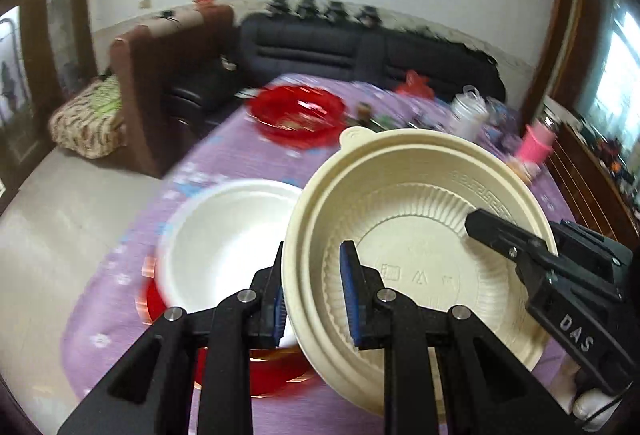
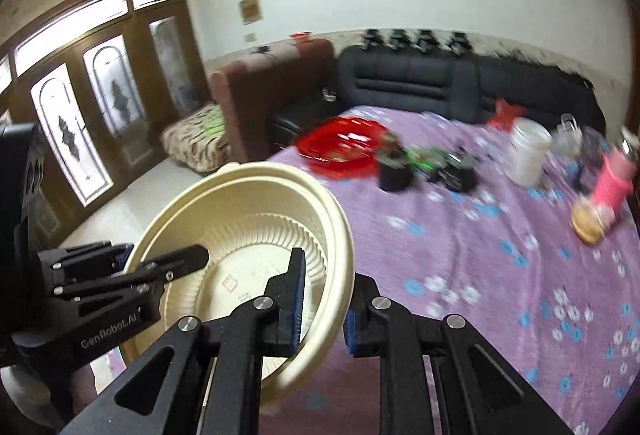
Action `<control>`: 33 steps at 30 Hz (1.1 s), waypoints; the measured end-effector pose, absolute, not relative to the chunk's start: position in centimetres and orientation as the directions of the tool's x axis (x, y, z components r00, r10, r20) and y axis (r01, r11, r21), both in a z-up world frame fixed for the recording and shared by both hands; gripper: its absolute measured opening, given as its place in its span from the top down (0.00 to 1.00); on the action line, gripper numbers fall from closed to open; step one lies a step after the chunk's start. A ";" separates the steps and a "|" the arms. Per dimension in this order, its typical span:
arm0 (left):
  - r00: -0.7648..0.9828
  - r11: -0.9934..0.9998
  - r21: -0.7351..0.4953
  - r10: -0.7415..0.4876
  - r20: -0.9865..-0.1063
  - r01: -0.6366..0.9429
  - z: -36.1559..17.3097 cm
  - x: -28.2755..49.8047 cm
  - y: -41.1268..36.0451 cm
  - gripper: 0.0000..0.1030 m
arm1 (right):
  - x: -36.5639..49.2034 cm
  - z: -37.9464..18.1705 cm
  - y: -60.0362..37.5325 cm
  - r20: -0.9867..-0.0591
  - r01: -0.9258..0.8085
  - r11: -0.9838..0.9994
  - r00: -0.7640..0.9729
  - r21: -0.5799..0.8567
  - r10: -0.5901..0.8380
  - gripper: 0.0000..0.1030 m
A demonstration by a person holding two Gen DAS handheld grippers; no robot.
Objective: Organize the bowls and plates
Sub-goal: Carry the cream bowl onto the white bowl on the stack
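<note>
- Left tongs (image 1: 312, 295) are clamped on the near-left rim of the cream bowl (image 1: 420, 235), one pad inside the wall, one outside.
- Right tongs (image 2: 322, 299) pinch the opposite rim of the same bowl, so we carry it two-handed, probably to keep a light, flimsy bowl steady.
- Both tongs angle downward; the bowl is tilted and looks clear of the worktop (image 2: 480, 275), though we cannot be sure.
- Just beside and below, a white bowl (image 1: 228, 235) sits in a red plate (image 1: 264, 375), our likely stacking spot.
- Farther back: a red tray (image 1: 298, 115), a white jar (image 2: 528, 151) and a pink cup (image 2: 610, 183) on the purple floral cloth.
- Background is blurred.
</note>
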State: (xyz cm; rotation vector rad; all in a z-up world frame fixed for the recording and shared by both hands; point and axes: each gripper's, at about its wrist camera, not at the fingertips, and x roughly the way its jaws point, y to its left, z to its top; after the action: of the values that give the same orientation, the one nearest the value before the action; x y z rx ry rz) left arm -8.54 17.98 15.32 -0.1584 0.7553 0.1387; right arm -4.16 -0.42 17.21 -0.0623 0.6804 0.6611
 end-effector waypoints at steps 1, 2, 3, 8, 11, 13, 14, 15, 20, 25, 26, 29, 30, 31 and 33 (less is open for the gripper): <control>0.725 0.976 -0.087 0.086 -0.684 -0.198 15.6 -9.0 19.1 0.79 | -4.6 17.6 0.8 -0.597 -0.598 0.788 0.581 0.147 0.553 0.81; 0.727 0.974 -0.080 0.103 -0.678 -0.213 15.8 -9.3 20.0 0.79 | -4.9 17.8 1.7 -0.594 -0.608 0.781 0.580 0.141 0.558 0.81; 0.728 0.971 -0.075 0.118 -0.675 -0.227 16.0 -9.7 20.9 0.79 | -5.3 18.1 3.0 -0.590 -0.620 0.773 0.577 0.132 0.564 0.81; 0.723 0.960 -0.054 0.170 -0.669 -0.276 15.8 -10.7 24.6 0.79 | -6.2 17.8 7.3 -0.604 -0.654 0.751 0.566 0.084 0.561 0.80; 0.708 0.954 -0.022 0.207 -0.675 -0.300 15.0 -10.4 25.9 0.78 | -5.9 16.8 9.4 -0.633 -0.654 0.755 0.564 0.050 0.530 0.80; 0.687 0.952 0.013 0.229 -0.689 -0.305 14.1 -9.2 26.2 0.77 | -5.3 15.9 10.4 -0.657 -0.644 0.764 0.560 0.038 0.504 0.80; 0.676 0.952 0.023 0.233 -0.699 -0.305 13.6 -8.6 26.3 0.76 | -4.9 15.4 10.8 -0.669 -0.636 0.771 0.557 0.039 0.493 0.80; 0.671 0.952 0.027 0.236 -0.703 -0.306 13.4 -8.2 26.3 0.75 | -4.5 15.0 11.1 -0.679 -0.629 0.777 0.554 0.040 0.483 0.80; 0.655 0.949 0.044 0.249 -0.714 -0.313 12.1 -7.1 26.9 0.74 | -3.3 13.6 11.8 -0.711 -0.603 0.797 0.550 0.024 0.438 0.80; 0.652 0.949 0.077 0.267 -0.710 -0.306 11.5 -6.5 26.1 0.73 | -2.8 13.0 12.1 -0.723 -0.587 0.809 0.557 0.004 0.408 0.80; 0.648 0.948 0.090 0.276 -0.710 -0.306 11.5 -6.4 25.9 0.73 | -2.7 12.9 12.1 -0.725 -0.584 0.812 0.560 0.000 0.402 0.80; 0.650 0.940 0.138 0.317 -0.691 -0.311 11.5 -6.5 25.4 0.72 | -2.7 12.6 12.5 -0.726 -0.574 0.818 0.575 -0.030 0.377 0.80; 0.654 0.940 0.143 0.320 -0.686 -0.310 11.6 -6.6 25.4 0.68 | -2.8 12.5 12.6 -0.726 -0.574 0.818 0.580 -0.043 0.369 0.80; 0.659 0.940 0.146 0.323 -0.679 -0.310 11.7 -6.9 25.3 0.64 | -2.8 12.3 12.7 -0.728 -0.575 0.817 0.580 -0.048 0.365 0.80; 0.669 0.936 0.153 0.335 -0.663 -0.317 12.1 -7.4 25.3 0.59 | -2.8 12.1 12.7 -0.725 -0.573 0.818 0.583 -0.048 0.366 0.80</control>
State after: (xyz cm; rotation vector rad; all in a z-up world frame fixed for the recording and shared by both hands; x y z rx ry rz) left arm -7.45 25.34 12.06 0.0257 0.7526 0.3678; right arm -2.80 12.68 12.15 -0.2919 0.7718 0.5570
